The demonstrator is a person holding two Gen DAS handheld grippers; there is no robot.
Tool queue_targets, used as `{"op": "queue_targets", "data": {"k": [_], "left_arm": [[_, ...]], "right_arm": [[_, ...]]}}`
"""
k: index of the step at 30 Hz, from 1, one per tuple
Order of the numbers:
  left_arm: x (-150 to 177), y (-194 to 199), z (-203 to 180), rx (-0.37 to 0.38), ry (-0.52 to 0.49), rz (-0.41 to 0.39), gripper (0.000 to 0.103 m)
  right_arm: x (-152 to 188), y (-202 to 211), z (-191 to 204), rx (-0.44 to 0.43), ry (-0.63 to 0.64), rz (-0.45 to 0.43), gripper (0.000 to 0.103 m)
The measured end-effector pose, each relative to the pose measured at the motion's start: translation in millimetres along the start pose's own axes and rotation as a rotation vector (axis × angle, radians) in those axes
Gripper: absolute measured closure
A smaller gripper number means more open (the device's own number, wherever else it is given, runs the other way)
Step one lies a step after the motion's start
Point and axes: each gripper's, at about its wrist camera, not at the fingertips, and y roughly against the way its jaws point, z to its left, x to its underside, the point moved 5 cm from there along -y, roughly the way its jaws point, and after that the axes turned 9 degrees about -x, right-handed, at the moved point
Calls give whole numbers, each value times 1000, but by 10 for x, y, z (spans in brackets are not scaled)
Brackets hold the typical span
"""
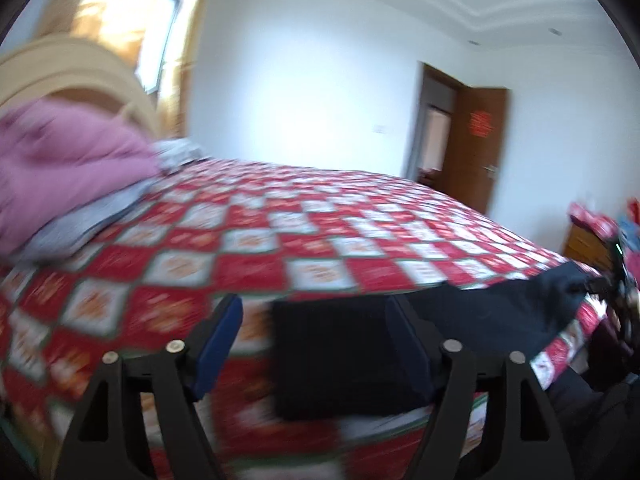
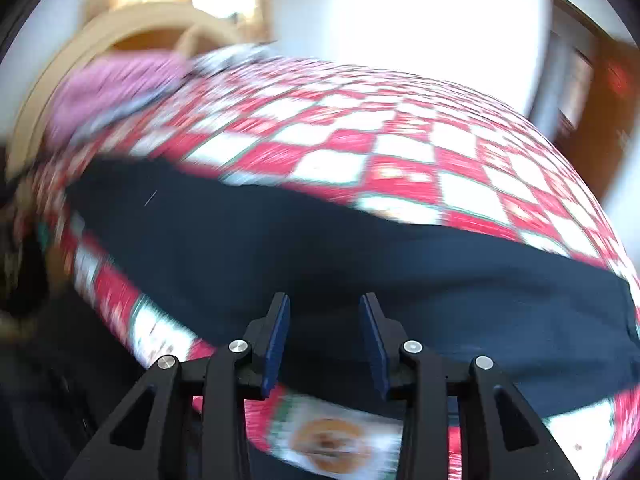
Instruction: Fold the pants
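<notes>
Left wrist view: the left hand-held gripper is spread wide, its two blue pads well apart and clamping nothing. Between them sits the near end of one pair of dark navy pants, lying flat on the bed near its front edge. The pants stretch off to the right along that edge, where a second dark tool meets the cloth, too blurred to read. The bed wears one red-and-white checked cover. At its head, on the left, there's one pink blanket bunched on top of one grey pillow, with a pale wooden headboard behind. One brown door stands open on the far wall.

Right wrist view, heavily smeared by motion: the right hand-held gripper is parted too, a clear gap between its two blue pads, nothing pinched. It hangs just over the pants, which run as one long dark band across the bed from left to right near the front edge. I can't tell whether the pads touch the cloth. The pink blanket and the headboard show at upper left.
</notes>
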Motion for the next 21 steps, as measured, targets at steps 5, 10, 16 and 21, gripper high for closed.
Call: {"op": "queue_targets", "data": {"k": [5,10,16,21], "left_arm": [[34,-342,-988,159,-66,89,22],[178,-605,-1756,288,-65,154,22],[288,-750,-2405,372,-75,198,22],[425,-808,-2563,406,-48,238,22]], "right_arm": [[17,538,-1066,142,-378,-140,65],[196,1039,-1616,285,-511,-206,65],[431,1188,-1994,222,-698,-226,65],[566,1133,-2164,214,-773,-222,65]]}}
